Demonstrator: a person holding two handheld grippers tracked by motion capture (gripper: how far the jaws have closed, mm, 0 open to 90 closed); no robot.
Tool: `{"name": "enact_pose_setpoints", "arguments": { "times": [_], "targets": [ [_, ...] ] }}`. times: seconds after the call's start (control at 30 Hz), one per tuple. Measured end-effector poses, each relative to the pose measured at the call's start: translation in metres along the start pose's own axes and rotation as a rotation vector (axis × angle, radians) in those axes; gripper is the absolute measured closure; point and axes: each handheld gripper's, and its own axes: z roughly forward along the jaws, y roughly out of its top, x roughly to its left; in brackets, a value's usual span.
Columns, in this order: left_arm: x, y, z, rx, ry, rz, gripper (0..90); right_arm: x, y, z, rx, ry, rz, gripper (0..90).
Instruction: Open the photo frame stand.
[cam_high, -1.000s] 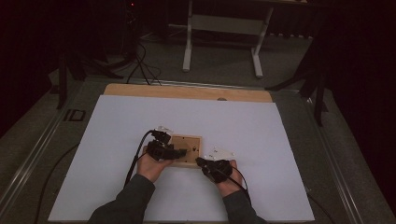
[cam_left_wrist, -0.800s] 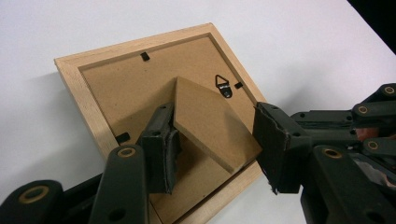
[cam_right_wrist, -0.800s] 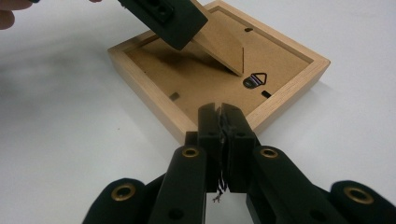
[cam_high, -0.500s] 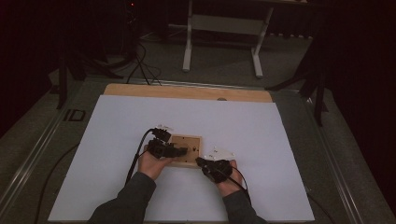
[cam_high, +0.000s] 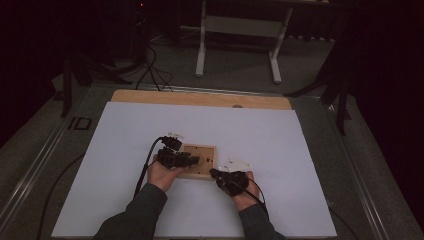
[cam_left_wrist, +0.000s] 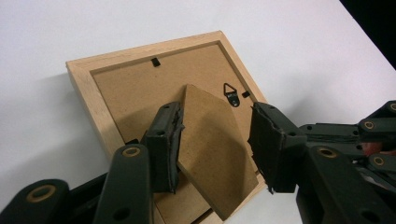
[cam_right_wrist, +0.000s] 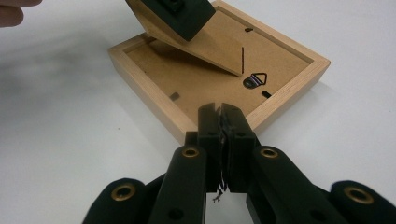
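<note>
Picture frame (cam_high: 200, 161) of pale wood lies face down on the white sheet (cam_high: 300, 150) that covers the bench (cam_high: 200, 98), a little toward 6 o'clock from the sheet's middle in the high view. Its brown backing board faces up, with small black tabs at the inner edges and a metal hanger (cam_left_wrist: 230, 94) near one side. A brown easel stand (cam_left_wrist: 210, 149) rises off the backing at a slant, its free end lifted clear of the board. The left gripper (cam_left_wrist: 215, 142) comes in from 8 o'clock in the high view, and in the left gripper view its jaws straddle the raised stand; the left jaw lies against the stand's edge, while a gap shows at the right jaw, so the gripper reads as released rather than clenched. The right gripper (cam_right_wrist: 220, 122) sits at about 5 o'clock from the frame in the high view, just beside its near corner. In the right gripper view its jaws are pressed together with nothing between them, the tips just short of the frame's wooden rim; whether they touch it I cannot tell. A black cable (cam_high: 145, 170) trails from the left gripper back toward 7 o'clock across the sheet.
</note>
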Motion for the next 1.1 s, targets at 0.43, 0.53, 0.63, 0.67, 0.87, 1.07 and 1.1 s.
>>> {"name": "enact_pose_setpoints", "arguments": {
  "times": [0.43,0.53,0.63,0.67,0.87,1.07,1.1],
  "targets": [
    [-0.0034,-0.0058,-0.0005,0.018,0.015,0.004,46.0,0.0000,-0.0001,-0.0001,0.000,0.001,-0.001,86.8],
    [-0.0022,-0.0073,-0.0004,0.026,0.023,-0.001,45.3,0.0001,-0.0001,-0.0001,0.000,0.001,0.000,86.8],
    [-0.0018,-0.0074,-0.0002,0.030,0.019,-0.004,46.3,0.0001,-0.0001,-0.0001,0.000,0.001,0.000,86.8],
    [-0.0019,-0.0072,-0.0002,0.031,0.018,-0.005,47.6,0.0001,-0.0001,-0.0001,0.000,0.001,0.000,86.7],
    [-0.0015,-0.0068,0.0025,0.046,0.022,-0.021,53.3,-0.0001,-0.0002,-0.0001,-0.001,0.002,-0.001,86.7],
    [-0.0013,-0.0062,0.0024,0.046,0.022,-0.024,55.0,-0.0001,-0.0002,0.0000,-0.001,0.003,0.000,86.0],
    [-0.0014,-0.0062,0.0022,0.048,0.022,-0.020,55.2,0.0000,-0.0002,0.0000,-0.001,0.004,-0.001,85.3]
  ]
}}
